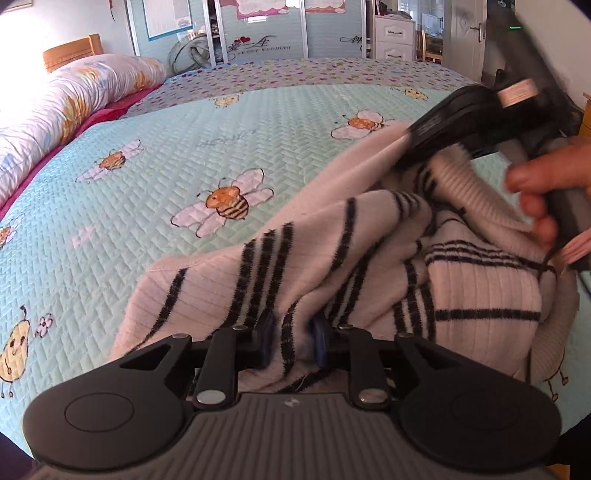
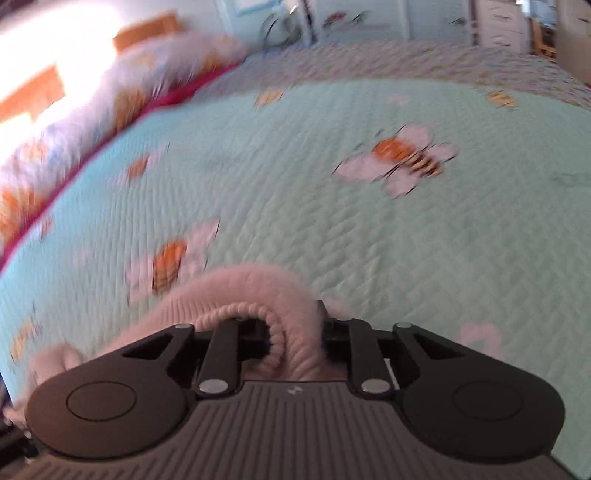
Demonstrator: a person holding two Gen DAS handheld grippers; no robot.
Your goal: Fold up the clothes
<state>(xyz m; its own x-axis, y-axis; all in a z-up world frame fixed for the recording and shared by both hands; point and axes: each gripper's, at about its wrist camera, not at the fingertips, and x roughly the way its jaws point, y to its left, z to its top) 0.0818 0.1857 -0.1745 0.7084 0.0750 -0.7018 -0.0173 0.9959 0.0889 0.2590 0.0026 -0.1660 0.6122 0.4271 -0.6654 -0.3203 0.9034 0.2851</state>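
A pale pink knitted sweater (image 1: 369,266) with dark stripes lies bunched on the near right part of the bed. My left gripper (image 1: 293,341) is shut on a striped fold of it, the cloth pinched between the blue pads. In the left wrist view the right gripper's body (image 1: 454,122) reaches down into the sweater's far side, held by a hand (image 1: 546,188). In the blurred right wrist view my right gripper (image 2: 295,339) is shut on a thick ribbed edge of the sweater (image 2: 258,302), which curls up between the fingers.
The bed carries a mint quilted cover (image 1: 166,155) printed with bees. A rolled floral duvet (image 1: 62,107) lies along its left side by a wooden headboard (image 1: 72,51). Wardrobe doors (image 1: 258,26) and a white drawer unit (image 1: 393,37) stand behind the bed.
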